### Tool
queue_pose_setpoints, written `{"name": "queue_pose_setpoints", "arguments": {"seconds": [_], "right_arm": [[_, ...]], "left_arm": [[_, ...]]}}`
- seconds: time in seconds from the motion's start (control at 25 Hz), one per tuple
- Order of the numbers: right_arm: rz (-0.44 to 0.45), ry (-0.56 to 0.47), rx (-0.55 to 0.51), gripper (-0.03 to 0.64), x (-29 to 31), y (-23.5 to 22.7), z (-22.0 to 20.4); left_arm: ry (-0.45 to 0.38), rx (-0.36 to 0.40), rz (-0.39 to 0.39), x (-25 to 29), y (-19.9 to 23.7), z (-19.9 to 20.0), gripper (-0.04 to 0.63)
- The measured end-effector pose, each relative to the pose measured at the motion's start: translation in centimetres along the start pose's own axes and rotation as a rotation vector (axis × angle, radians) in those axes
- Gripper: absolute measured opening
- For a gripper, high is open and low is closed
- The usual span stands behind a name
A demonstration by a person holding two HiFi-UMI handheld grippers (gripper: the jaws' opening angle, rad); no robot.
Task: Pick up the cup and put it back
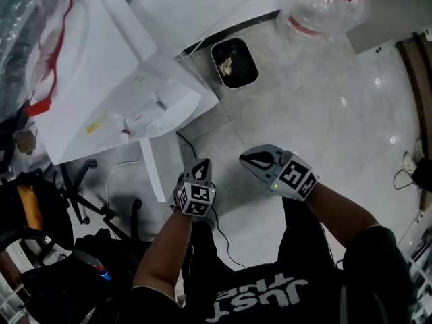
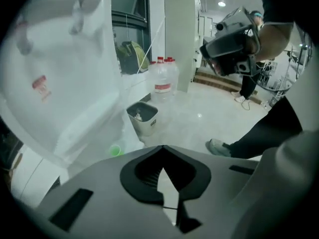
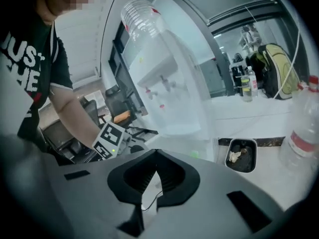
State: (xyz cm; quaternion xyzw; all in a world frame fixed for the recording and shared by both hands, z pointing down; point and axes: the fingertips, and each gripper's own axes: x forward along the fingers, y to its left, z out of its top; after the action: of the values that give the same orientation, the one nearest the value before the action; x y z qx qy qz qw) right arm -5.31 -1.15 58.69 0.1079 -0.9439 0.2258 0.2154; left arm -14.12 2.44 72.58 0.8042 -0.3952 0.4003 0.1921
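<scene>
A small green cup (image 2: 115, 150) shows low on the white water dispenser (image 2: 65, 83) in the left gripper view. In the right gripper view only a green speck of the cup (image 3: 195, 154) is visible. From the head view I cannot see it; the dispenser (image 1: 128, 93) hides it. My left gripper (image 1: 202, 163) hangs over the floor just right of the dispenser, jaws shut and empty (image 2: 162, 156). My right gripper (image 1: 246, 159) floats beside it, also shut on nothing (image 3: 156, 156). Both are well short of the cup.
A dark trash bin (image 1: 234, 63) with crumpled paper stands on the grey floor beyond the grippers. Big water bottles (image 1: 324, 5) stand at the back right. A black office chair (image 1: 40, 214) and a cable (image 1: 223, 238) lie to the left and below.
</scene>
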Motion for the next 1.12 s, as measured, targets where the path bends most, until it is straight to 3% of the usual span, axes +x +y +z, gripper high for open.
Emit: {"name": "queue_pose_setpoints", "arguments": {"seconds": [0.24,0.48,0.64,0.92,1.12], "right_arm": [[0.0,-0.003,-0.033,0.032,-4.4,8.6,11.0],[0.022,-0.031,-0.131,0.032,-7.4,16.0,23.1],[0.069,-0.054,-0.172,0.032,-8.5,22.6,29.6],[0.106,-0.191,-0.293,0.032,-12.8,29.8,43.0],[0.101,-0.293,-0.375,0.032,-15.4,33.2,51.1]], "left_arm": [[-0.135,-0.126,0.002,-17.2,-1.0,7.7,0.008],[-0.323,-0.109,0.084,-32.8,1.9,17.1,0.008],[-0.43,-0.176,0.131,-43.2,3.7,20.0,0.008],[-0.661,-0.23,0.259,-58.7,7.2,26.0,0.008],[-0.855,-0.224,0.281,-67.5,8.1,31.6,0.008]]}}
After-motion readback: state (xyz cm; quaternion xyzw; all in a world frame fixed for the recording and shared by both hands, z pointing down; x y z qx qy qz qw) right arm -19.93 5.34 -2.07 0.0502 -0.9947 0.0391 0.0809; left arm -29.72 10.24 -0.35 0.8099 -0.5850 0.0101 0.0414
